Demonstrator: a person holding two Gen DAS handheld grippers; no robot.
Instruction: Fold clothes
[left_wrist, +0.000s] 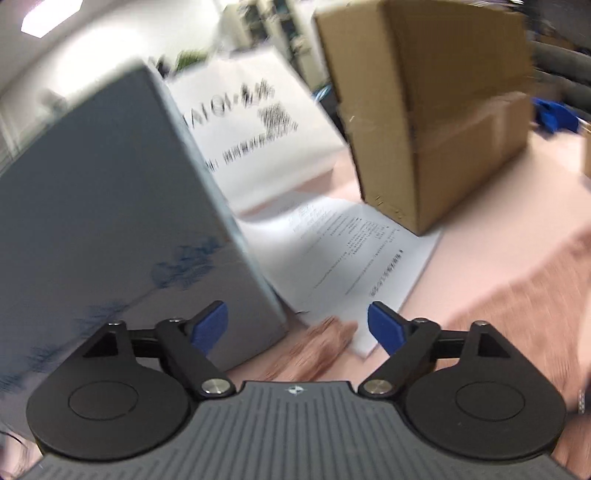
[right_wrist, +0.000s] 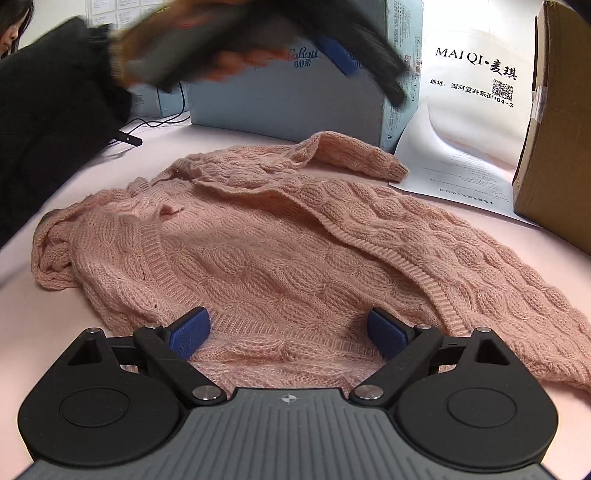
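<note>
A pink cable-knit sweater (right_wrist: 280, 236) lies crumpled on the pink table, one sleeve (right_wrist: 354, 155) stretched toward the far right. My right gripper (right_wrist: 288, 332) is open just above the sweater's near hem, its blue pads on either side of the knit, holding nothing. My left gripper (left_wrist: 297, 325) is open and empty, up in the air; a blurred bit of the sweater (left_wrist: 317, 343) shows below it. In the right wrist view the left gripper (right_wrist: 332, 55) shows blurred above the far edge of the sweater.
A grey-blue box (right_wrist: 288, 96) stands behind the sweater. A white bag with printing (right_wrist: 476, 85) and printed papers (left_wrist: 351, 251) lie at the back right. A brown cardboard box (left_wrist: 436, 110) stands to the right. A person in black (right_wrist: 48, 129) is at the left, near a cable (right_wrist: 129, 138).
</note>
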